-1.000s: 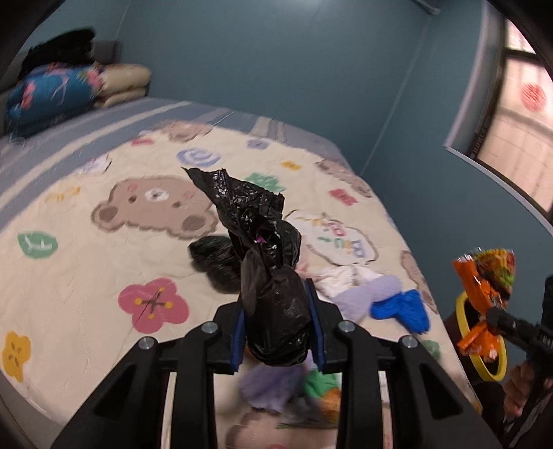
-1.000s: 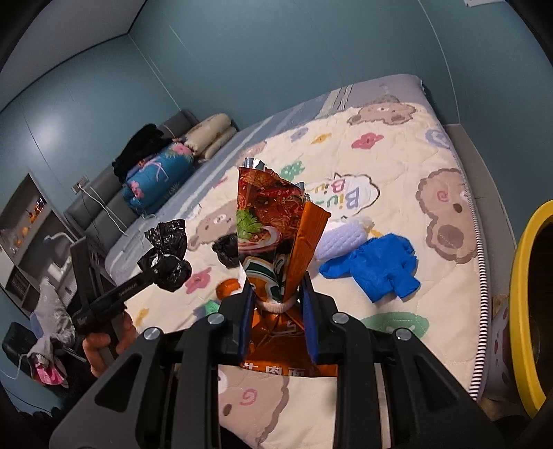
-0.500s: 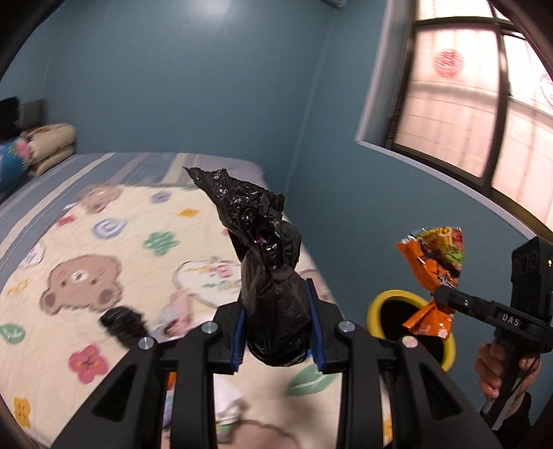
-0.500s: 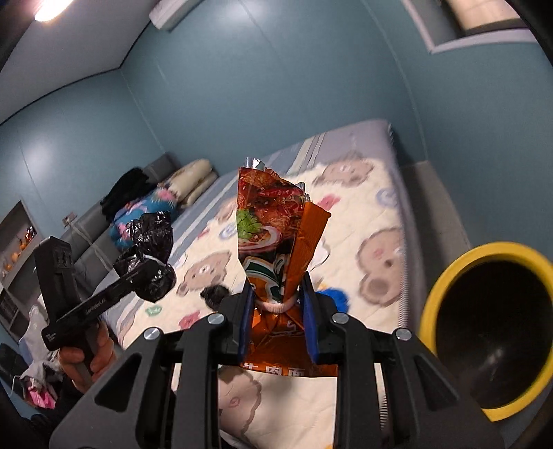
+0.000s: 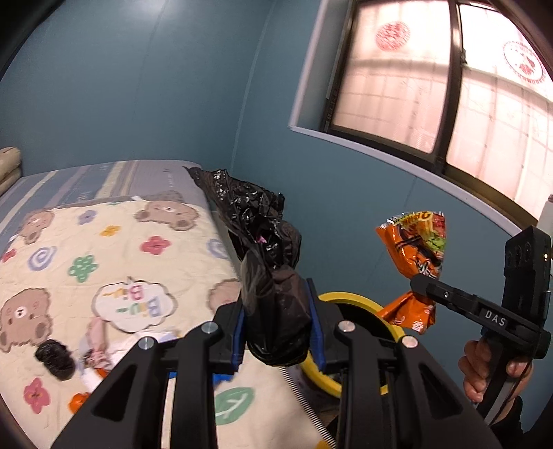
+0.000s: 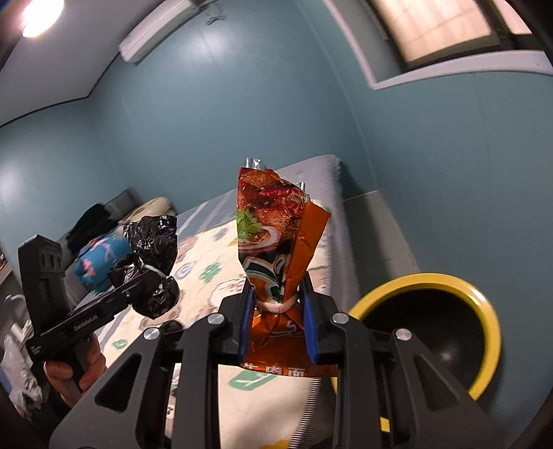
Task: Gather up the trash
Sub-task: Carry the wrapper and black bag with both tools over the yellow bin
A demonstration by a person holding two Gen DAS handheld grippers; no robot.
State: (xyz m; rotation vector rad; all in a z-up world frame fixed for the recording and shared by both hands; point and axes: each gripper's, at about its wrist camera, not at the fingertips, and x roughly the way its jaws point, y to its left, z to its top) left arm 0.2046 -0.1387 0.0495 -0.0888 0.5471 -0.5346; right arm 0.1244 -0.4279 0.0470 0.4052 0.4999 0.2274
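Black crumpled bag (image 5: pixel 273 300) stands upright, long axis vertical, clamped in the left tongs (image 5: pixel 276 331) above the bed (image 5: pixel 114 248) edge. The orange wrapper (image 6: pixel 276 248), also upright, is pinched in the right tongs (image 6: pixel 278 324). A yellow-rimmed bin (image 6: pixel 484 328) sits just beside the bed, below both.

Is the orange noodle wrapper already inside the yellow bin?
No, the orange noodle wrapper is clamped upright in the right gripper, beside the yellow bin, not in it.

Ceiling lamp (image 6: pixel 41 15) glares upper left; window (image 5: pixel 439 86) glows pink; strong fisheye bending, edges dark.
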